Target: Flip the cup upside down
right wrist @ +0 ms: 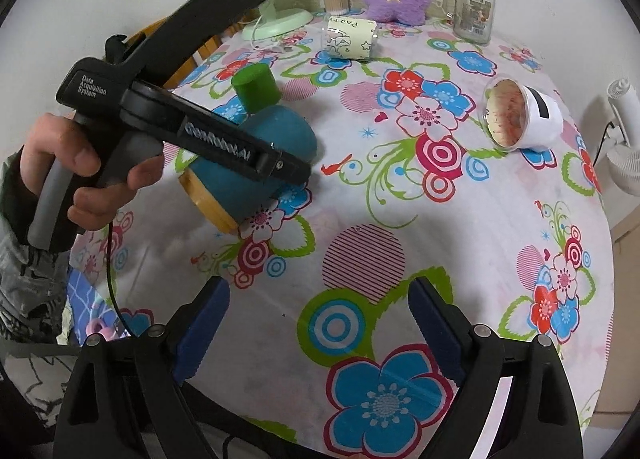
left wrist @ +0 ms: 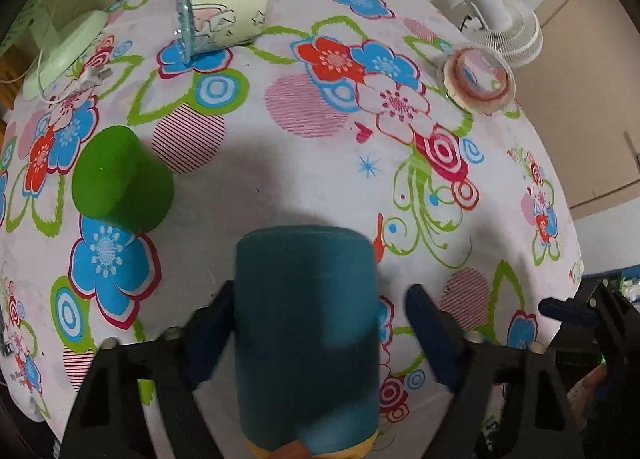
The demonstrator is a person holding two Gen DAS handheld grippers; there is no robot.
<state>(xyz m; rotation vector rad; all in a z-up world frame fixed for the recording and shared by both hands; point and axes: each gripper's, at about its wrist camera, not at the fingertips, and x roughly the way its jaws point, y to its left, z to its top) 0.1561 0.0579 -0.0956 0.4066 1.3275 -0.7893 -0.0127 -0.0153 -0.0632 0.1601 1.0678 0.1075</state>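
Your left gripper (left wrist: 320,323) has the teal cup (left wrist: 306,339) between its fingers, but the right pad stands visibly off the cup wall, so you cannot tell whether the grip is closed. From the right wrist view, that cup (right wrist: 256,163) sits at ten o'clock, tilted, its yellow rim low and toward you, above the floral tablecloth (right wrist: 400,219). The green cup (right wrist: 256,87) stands upside down just behind it. Your right gripper (right wrist: 320,323) hangs with fingers apart, holding nothing.
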